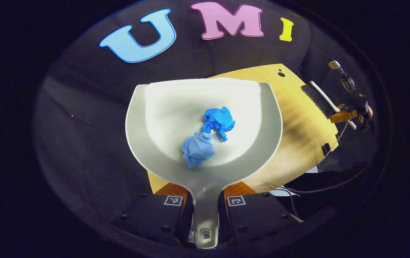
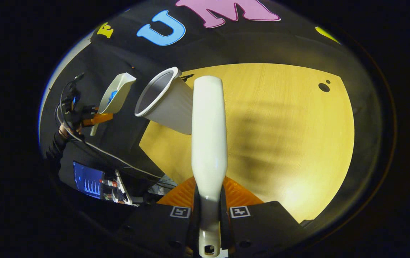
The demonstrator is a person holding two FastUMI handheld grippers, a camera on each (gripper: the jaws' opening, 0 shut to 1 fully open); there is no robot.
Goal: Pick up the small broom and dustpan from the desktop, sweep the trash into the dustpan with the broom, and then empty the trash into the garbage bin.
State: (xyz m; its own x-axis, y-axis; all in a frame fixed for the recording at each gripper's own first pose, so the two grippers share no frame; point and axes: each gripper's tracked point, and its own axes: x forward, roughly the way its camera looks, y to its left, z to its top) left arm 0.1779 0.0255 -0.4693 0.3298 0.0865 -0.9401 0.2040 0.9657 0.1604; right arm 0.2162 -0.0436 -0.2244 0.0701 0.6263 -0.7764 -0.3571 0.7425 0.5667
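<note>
A pale dustpan [image 1: 176, 107] is held level off the left edge of the wooden desktop [image 1: 298, 118]; my left gripper [image 1: 205, 200] is shut on its handle. Two crumpled blue paper balls [image 1: 206, 134] lie in the pan. My right gripper [image 2: 209, 206] is shut on the white handle of the small broom [image 2: 208, 136], which points forward over the desktop [image 2: 280, 125]. The left gripper view catches the broom [image 1: 321, 100] with its dark bristles, held at far right. A white garbage bin [image 2: 165, 102] stands at the desk's left corner, with the dustpan [image 2: 117, 93] raised just left of it.
A person's hand and sleeve [image 2: 59, 136] hold the left gripper, with cables trailing from it. A lit screen [image 2: 88, 179] sits below the desk's left side. Two small dark marks [image 2: 323, 86] are near the desk's far right corner.
</note>
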